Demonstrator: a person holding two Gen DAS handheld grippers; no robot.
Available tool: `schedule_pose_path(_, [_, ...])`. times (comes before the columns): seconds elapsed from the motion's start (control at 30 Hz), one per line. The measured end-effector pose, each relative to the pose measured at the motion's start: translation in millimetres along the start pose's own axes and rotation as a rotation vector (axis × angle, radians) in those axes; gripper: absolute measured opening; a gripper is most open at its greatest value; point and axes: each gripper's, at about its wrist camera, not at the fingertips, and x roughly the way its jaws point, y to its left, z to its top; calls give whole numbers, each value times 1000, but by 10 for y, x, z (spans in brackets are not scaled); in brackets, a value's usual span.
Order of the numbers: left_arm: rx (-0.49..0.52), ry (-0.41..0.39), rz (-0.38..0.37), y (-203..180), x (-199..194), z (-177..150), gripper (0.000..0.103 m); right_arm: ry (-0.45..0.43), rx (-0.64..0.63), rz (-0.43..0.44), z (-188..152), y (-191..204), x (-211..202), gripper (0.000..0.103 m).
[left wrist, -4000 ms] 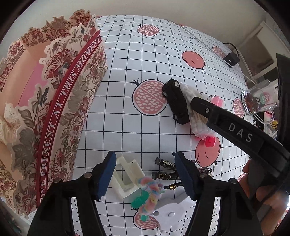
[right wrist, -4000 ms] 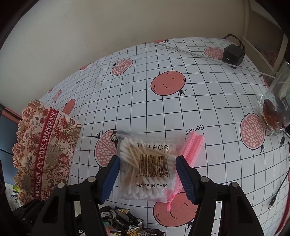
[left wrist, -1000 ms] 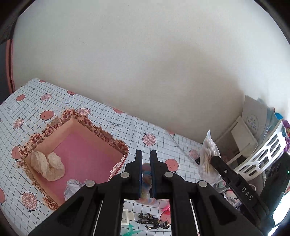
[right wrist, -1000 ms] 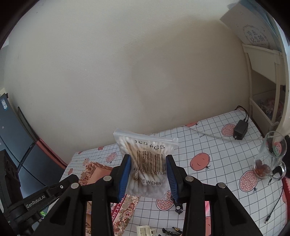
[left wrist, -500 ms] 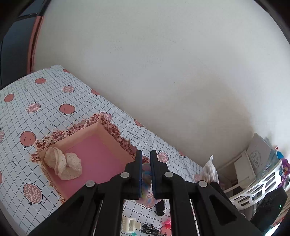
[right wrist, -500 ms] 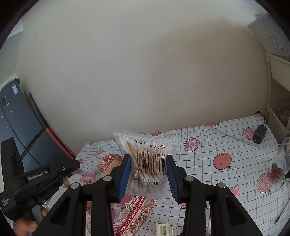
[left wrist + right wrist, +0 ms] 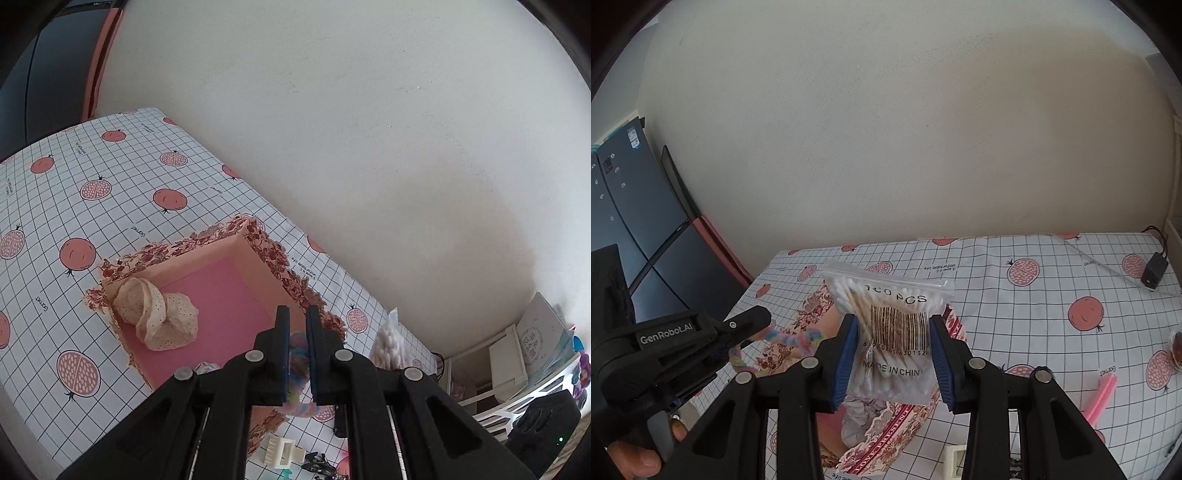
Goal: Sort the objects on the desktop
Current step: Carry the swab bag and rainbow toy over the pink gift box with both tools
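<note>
My left gripper (image 7: 296, 354) is shut on a pastel rainbow fuzzy cord (image 7: 297, 350) and holds it high above the near corner of the floral box (image 7: 255, 236) with a pink floor. The cord also shows in the right wrist view (image 7: 786, 338), dangling from the left gripper (image 7: 753, 321). My right gripper (image 7: 892, 354) is shut on a clear bag of cotton swabs (image 7: 886, 325), held above the floral box (image 7: 882, 435). The bag shows in the left wrist view (image 7: 391, 343) too.
A cream lace cloth (image 7: 155, 317) and a crumpled wrapper (image 7: 207, 367) lie in the box. On the pomegranate tablecloth (image 7: 110, 221) lie a white clip (image 7: 280, 450), small dark pieces (image 7: 319, 461), a pink comb (image 7: 1102, 397), a black adapter (image 7: 1154, 271). White shelves (image 7: 509, 369) stand right.
Both grippers have swung further left toward the box, each keeping its load. The box now sits closer under both grippers.
</note>
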Motion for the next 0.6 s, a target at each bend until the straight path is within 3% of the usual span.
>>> schedule_pose_path(0.43, [-54, 31, 62, 236, 130, 3, 8, 102, -34, 24, -159, 180, 415, 42])
schedule_pose_path(0.6, [-73, 79, 109, 340, 303, -48, 8, 137, -32, 22, -213, 174, 564, 42])
